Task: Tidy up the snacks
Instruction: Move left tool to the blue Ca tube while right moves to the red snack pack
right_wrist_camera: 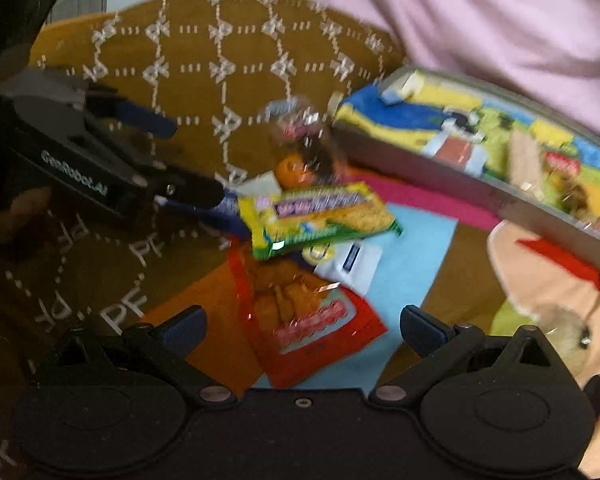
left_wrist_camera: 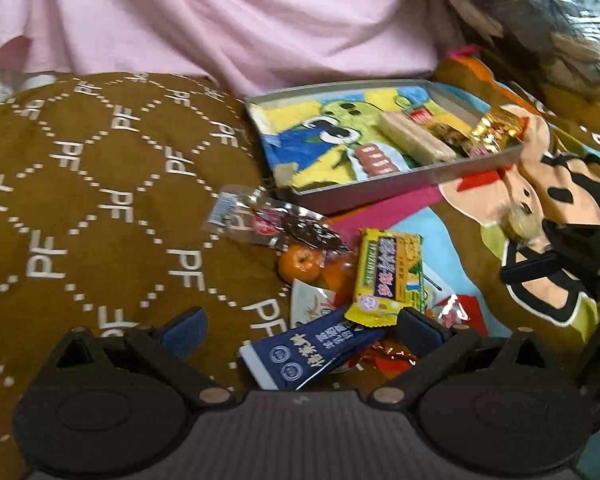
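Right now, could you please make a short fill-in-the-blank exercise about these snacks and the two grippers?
1. The yellow snack bar lies ____ the grey tray.
2. The left gripper has jaws that are ____.
3. The brown cloth carries the letters ____.
4. Near the pile lies a small ____ fruit.

Missing words: outside; open; PF; orange

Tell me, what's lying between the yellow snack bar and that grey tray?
In the left wrist view, a clear foil-edged packet and small oranges lie between the yellow snack bar and the grey tray, on pink cloth.
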